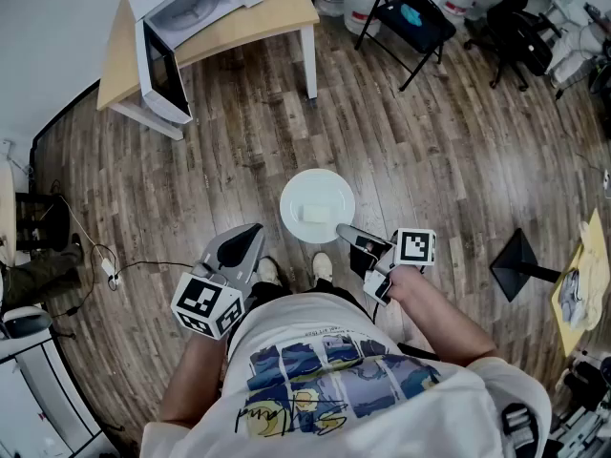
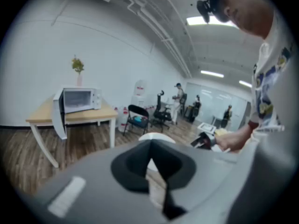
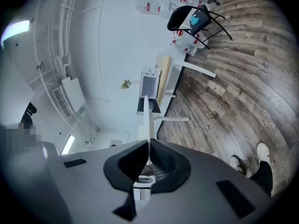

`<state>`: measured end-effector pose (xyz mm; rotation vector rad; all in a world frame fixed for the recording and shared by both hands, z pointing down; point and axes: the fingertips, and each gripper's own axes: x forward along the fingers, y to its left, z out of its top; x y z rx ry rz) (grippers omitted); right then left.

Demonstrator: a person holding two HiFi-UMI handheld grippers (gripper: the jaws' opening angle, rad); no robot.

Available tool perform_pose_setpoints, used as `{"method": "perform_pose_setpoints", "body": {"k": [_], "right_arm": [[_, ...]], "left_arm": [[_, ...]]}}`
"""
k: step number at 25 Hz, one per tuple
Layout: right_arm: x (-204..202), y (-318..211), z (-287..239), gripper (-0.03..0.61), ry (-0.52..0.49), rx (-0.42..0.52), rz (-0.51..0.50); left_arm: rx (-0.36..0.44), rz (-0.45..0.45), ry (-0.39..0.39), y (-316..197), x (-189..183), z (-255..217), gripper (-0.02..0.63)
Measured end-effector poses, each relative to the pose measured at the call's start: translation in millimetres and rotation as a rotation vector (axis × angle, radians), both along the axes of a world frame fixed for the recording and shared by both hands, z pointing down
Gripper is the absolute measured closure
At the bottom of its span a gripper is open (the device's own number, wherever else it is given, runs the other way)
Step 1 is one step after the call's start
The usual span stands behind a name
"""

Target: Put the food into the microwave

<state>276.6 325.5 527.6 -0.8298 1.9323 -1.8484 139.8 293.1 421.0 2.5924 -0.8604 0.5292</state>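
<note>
Currently right hand-held gripper (image 1: 346, 230) clamps the white plate (image 1: 298, 187); left hand-held gripper (image 1: 253, 229) is closed, empty.

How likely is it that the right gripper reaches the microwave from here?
Probably not yet: the right gripper, shut on the plate, is far across the floor from the microwave, whose door stands open.

Nothing is legible: the yellow script on the shirt (image 1: 286, 413) and the far jugs' (image 3: 148, 6) red labels are too blurred.
</note>
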Motion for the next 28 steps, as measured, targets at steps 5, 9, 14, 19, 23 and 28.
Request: {"method": "perform_pose_setpoints", "body": {"k": [5, 9, 14, 19, 23, 28], "right_arm": [[-15, -11, -2, 0.565, -0.013, -0.007, -0.019], [-39, -38, -3, 0.565, 0.018, 0.003, -0.034], [-69, -88, -14, 0.565, 0.018, -0.010, -0.035], [-101, -155, -29, 0.565, 0.045, -0.021, 0.022], [-121, -210, -35, 0.565, 0.054, -0.010, 0.093], [-143, -273, -40, 0.565, 0.033, 0.008, 0.181]], "left_arm": [[0.010, -0.025, 0.018, -7, -18, 1, 0.606], [0.029, -0.040, 0.058, -31, -48, -2, 0.605], [0.052, -0.038, 0.114, -83, -90, -9, 0.605], [0.067, -0.008, 0.147, -148, -138, -23, 0.606], [0.092, 0.020, 0.158, -189, -177, -30, 0.605], [0.120, 0.042, 0.161, -228, -226, -39, 0.604]]}}
